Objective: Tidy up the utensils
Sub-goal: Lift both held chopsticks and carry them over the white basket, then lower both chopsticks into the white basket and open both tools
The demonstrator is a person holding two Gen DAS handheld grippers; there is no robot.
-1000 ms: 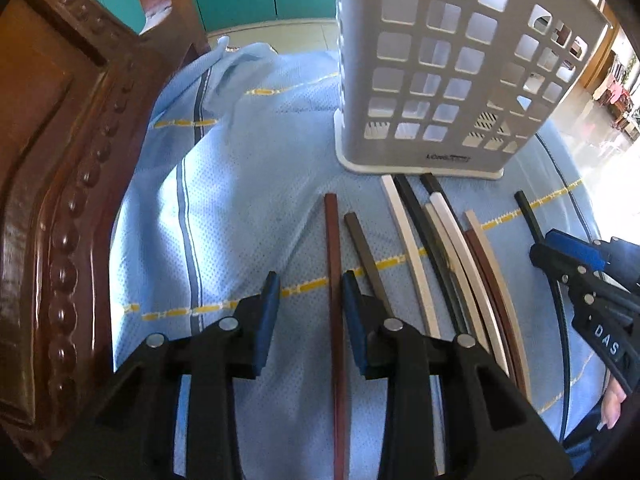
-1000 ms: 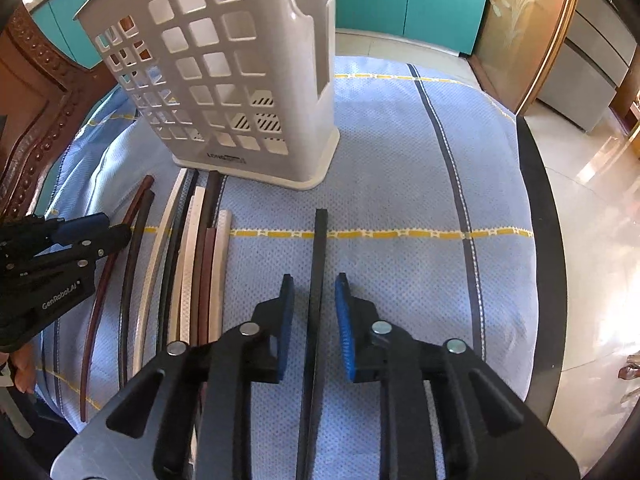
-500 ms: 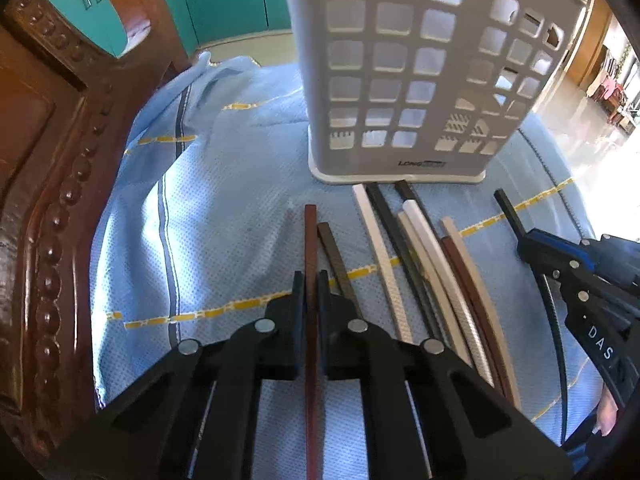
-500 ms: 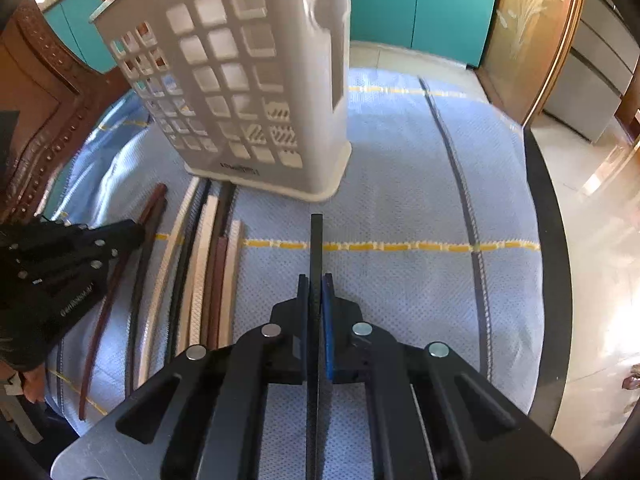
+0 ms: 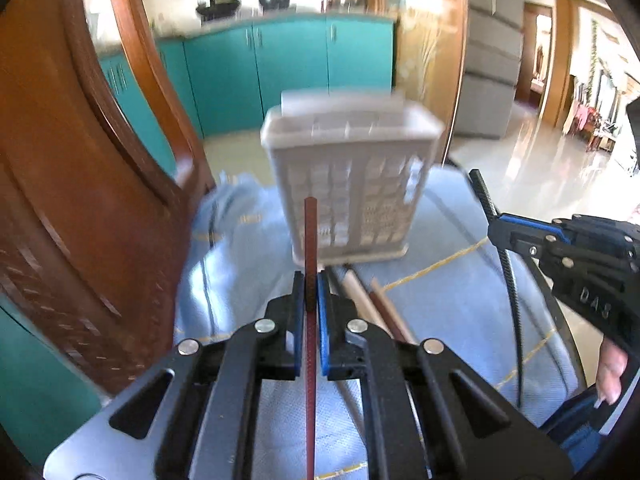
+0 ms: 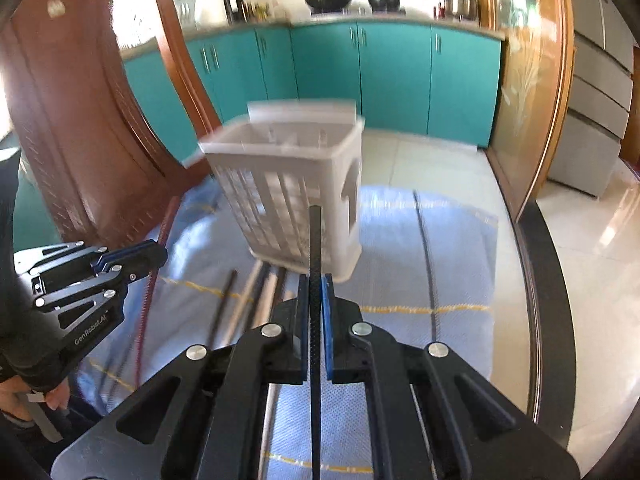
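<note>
The left hand-held gripper [image 5: 310,294] pinches a brown chopstick [image 5: 310,240], lifted off the worktop [image 5: 440,300]. The right hand-held gripper [image 6: 315,294] pinches a black chopstick [image 6: 315,240]. The white basket [image 6: 296,184] stands just beyond both tips.

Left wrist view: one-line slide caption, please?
Left gripper shut on a reddish-brown chopstick, raised before the white basket.

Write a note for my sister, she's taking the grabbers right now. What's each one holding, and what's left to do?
Left gripper: shut on the red chopstick, lifted off the cloth.
Right gripper: shut on the black chopstick, also lifted.
Basket: upright on the cloth just ahead, nothing visible inside.
Other chopsticks: lying on the cloth in front of the basket.
Done: two picked up.
Left: drop both in the basket, then fetch the rest.
</note>
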